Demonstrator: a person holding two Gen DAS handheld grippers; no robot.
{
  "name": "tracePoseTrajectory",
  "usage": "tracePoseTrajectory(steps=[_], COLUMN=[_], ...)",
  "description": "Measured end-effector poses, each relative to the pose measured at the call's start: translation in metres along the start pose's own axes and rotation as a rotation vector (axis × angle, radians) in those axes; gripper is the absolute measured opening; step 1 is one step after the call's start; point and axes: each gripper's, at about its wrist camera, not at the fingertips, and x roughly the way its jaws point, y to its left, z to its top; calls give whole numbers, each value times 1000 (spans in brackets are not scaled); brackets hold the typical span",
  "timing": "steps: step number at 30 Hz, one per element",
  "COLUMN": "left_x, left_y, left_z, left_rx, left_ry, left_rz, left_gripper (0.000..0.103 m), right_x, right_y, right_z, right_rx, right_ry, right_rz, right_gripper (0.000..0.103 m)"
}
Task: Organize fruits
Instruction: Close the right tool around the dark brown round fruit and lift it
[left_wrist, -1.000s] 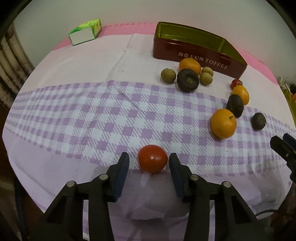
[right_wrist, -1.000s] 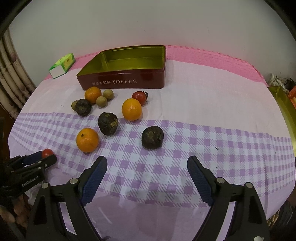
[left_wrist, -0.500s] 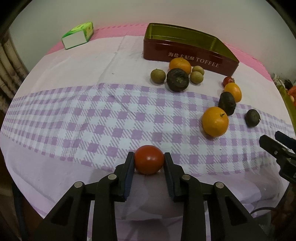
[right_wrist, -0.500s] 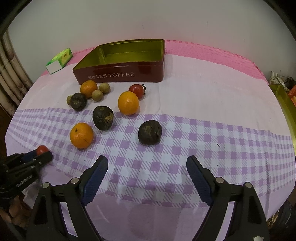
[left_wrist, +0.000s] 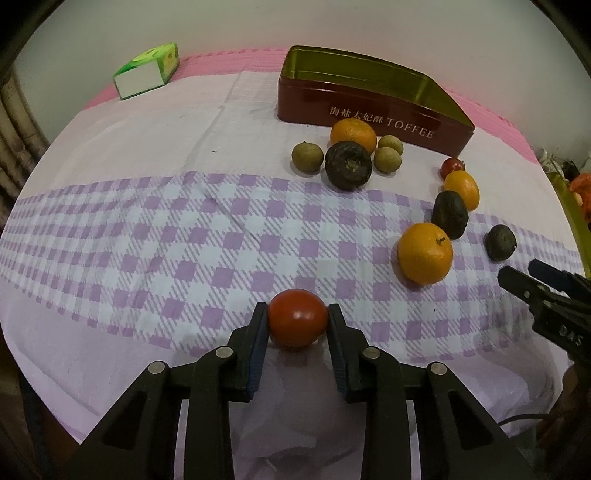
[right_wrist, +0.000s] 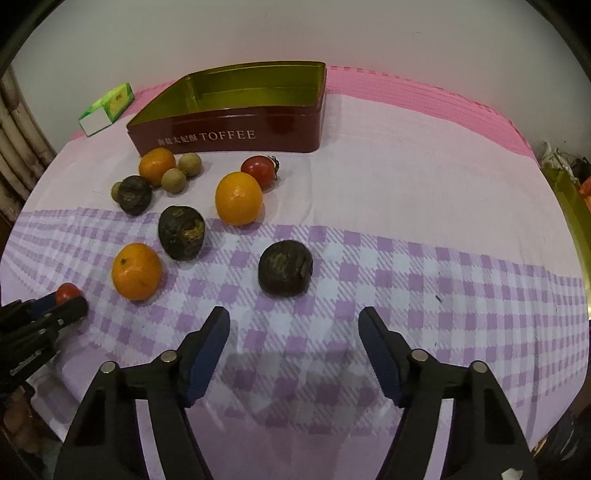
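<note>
My left gripper (left_wrist: 297, 319) is shut on a red tomato (left_wrist: 297, 322) near the front edge of the checked cloth; it also shows in the right wrist view (right_wrist: 67, 291). My right gripper (right_wrist: 293, 332) is open and empty, just short of a dark wrinkled fruit (right_wrist: 285, 267). Three oranges (right_wrist: 137, 270) (right_wrist: 239, 198) (right_wrist: 157, 165), two more dark fruits (right_wrist: 181, 232) (right_wrist: 136, 189), small tan fruits (right_wrist: 173, 180) and a second tomato (right_wrist: 258, 170) lie in front of the open red TOFFEE tin (right_wrist: 236, 134).
A green and white carton (left_wrist: 147, 71) lies at the back left. A gold tray edge (right_wrist: 570, 206) stands at the far right. The table's front edge is right under both grippers.
My left gripper has closed on the red tomato. My right gripper has moved forward toward the dark fruit, still open.
</note>
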Motion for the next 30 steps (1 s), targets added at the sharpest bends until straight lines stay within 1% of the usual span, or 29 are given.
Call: tracePoseTrajectory(steps=[9, 10, 20, 23, 30], left_x=[4, 4, 6, 5, 8], left_y=[-2, -2, -5, -3, -3], left_z=[8, 9, 22, 21, 30], left_rx=[8, 8, 1, 0, -3], left_ry=[-5, -6, -8, -9, -8], left_rz=[4, 3, 3, 7, 12], left_gripper=[32, 32, 32, 32, 32], right_x=[20, 22, 29, 28, 29], right_y=[1, 0, 5, 8, 9], right_z=[18, 20, 29, 28, 29], right_rx=[-31, -32, -64, -71, -70], right_ry=[21, 25, 26, 29, 29], right_rz=[-13, -17, -19, -13, -6], right_gripper=[52, 52, 43, 38, 38])
